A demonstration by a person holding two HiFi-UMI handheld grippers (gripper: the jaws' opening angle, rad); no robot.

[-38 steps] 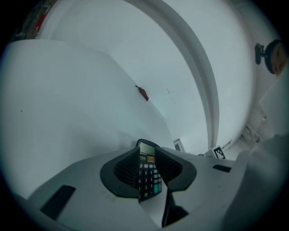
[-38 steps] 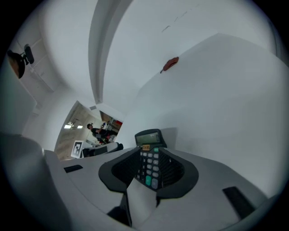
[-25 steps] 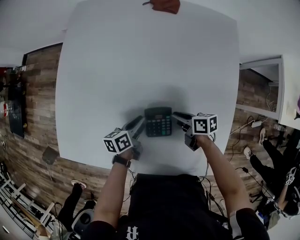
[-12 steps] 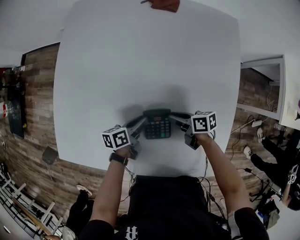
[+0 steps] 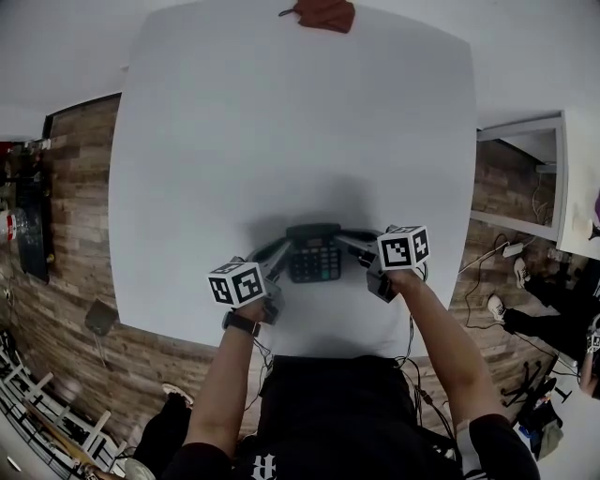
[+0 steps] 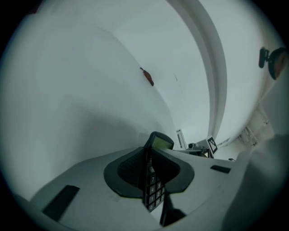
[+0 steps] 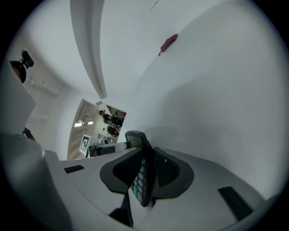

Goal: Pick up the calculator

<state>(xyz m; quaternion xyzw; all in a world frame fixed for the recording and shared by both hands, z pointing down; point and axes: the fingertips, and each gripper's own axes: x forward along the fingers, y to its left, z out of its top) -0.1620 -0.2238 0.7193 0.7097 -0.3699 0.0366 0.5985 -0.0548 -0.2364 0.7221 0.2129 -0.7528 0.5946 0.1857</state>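
Note:
A dark calculator (image 5: 314, 254) with a grey display lies near the front edge of the white table (image 5: 281, 141). My left gripper (image 5: 280, 253) has taken its left edge, and my right gripper (image 5: 351, 246) its right edge. In the left gripper view the calculator (image 6: 153, 189) stands edge-on between the two dark pads (image 6: 131, 169). The jaws are closing and both pads touch it. In the right gripper view the calculator (image 7: 139, 182) is pinched between the pads (image 7: 165, 171) in the same way. I cannot tell whether it has left the tabletop.
A small red-brown object (image 5: 323, 13) lies at the table's far edge, well away. The table's front edge runs just below my hands. Wooden floor, cables and seated people's legs (image 5: 525, 319) lie around the table to the right.
Both grippers have slid inward from beside the calculator onto its side edges. The left jaws have narrowed onto it. The calculator has stayed in about the same spot.

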